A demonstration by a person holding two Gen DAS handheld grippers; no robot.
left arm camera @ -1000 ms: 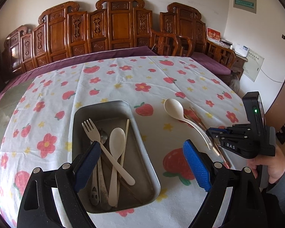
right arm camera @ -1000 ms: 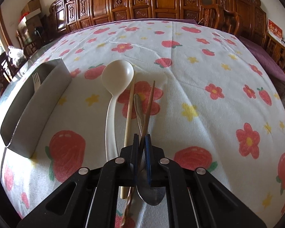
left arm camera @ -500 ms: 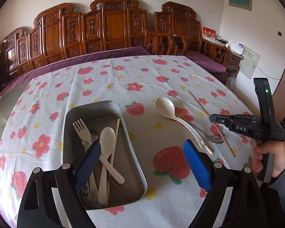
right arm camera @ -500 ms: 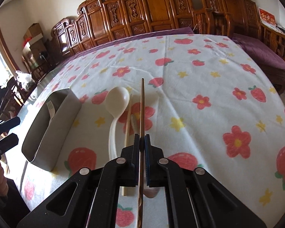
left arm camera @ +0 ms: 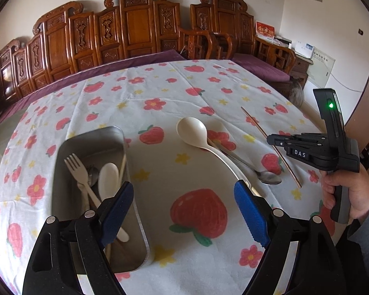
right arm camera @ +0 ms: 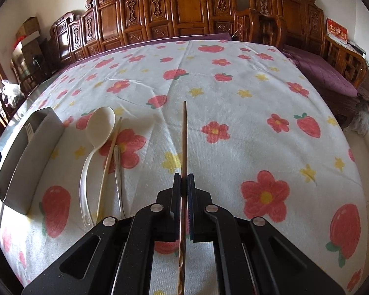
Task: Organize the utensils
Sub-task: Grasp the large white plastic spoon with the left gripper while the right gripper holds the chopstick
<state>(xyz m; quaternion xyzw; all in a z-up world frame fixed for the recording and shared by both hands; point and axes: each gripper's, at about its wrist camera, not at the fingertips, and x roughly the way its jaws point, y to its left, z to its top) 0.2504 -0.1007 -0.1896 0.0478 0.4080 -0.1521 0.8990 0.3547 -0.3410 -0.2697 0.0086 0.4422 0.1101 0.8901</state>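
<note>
My right gripper (right arm camera: 183, 180) is shut on a brown chopstick (right arm camera: 184, 137) and holds it above the tablecloth; it also shows in the left wrist view (left arm camera: 270, 139) with the chopstick (left arm camera: 257, 127). A cream spoon (right arm camera: 99, 127), a pale chopstick (right arm camera: 108, 162) and a metal spoon (right arm camera: 118, 169) lie on the cloth to its left. My left gripper (left arm camera: 182, 211) is open and empty, over the right edge of a metal tray (left arm camera: 61, 152) that holds a cream fork (left arm camera: 77, 169), a spoon (left arm camera: 108, 177) and other utensils.
The table has a white cloth with strawberries and flowers (left arm camera: 160, 93). Carved wooden chairs (left arm camera: 135, 27) line the far side. A purple cushion (right arm camera: 324, 71) lies at the right.
My right gripper has lifted the brown chopstick off the cloth and moved right, away from the spoons. My left gripper has drifted right relative to the tray.
</note>
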